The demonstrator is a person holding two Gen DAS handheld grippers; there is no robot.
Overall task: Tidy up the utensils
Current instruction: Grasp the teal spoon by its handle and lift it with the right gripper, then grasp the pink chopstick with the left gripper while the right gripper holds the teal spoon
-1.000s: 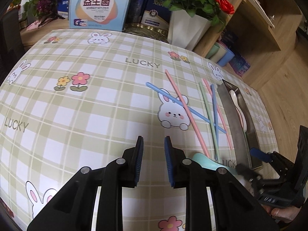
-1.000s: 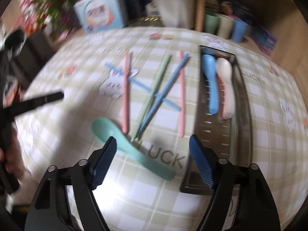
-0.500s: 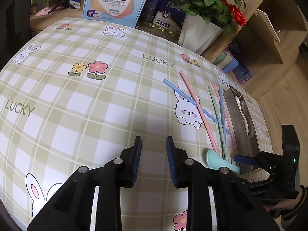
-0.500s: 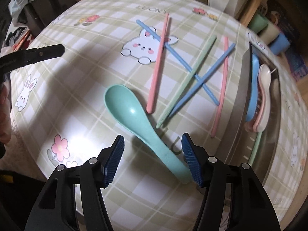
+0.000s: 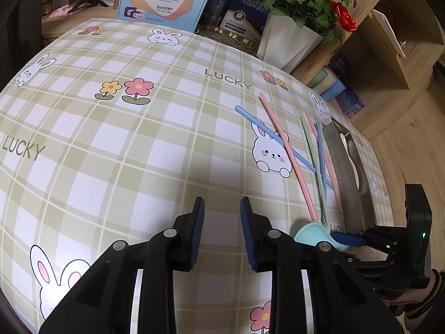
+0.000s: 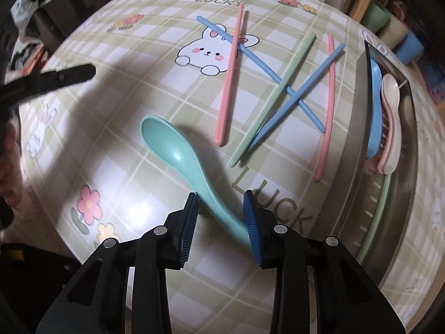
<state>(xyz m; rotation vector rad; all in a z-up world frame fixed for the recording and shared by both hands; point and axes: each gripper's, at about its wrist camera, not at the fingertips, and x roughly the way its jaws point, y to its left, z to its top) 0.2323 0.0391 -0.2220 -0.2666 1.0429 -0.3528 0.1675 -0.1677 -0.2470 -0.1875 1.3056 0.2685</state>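
Right wrist view: right gripper (image 6: 221,214) has its jaws apart, straddling the handle of the teal spoon (image 6: 178,153), which lies flat on the tablecloth (image 6: 125,105). Chopsticks (image 6: 281,89) lie crossed beyond it; the metal tray (image 6: 361,128) on the right holds a blue spoon (image 6: 375,103) and a cream one. Left gripper (image 5: 221,233) hovers, jaws slightly apart, empty.

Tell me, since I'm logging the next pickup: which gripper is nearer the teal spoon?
Right. The right gripper has its open jaws on either side of the teal spoon handle; the left gripper hovers over bare tablecloth beside the spoon's bowl.
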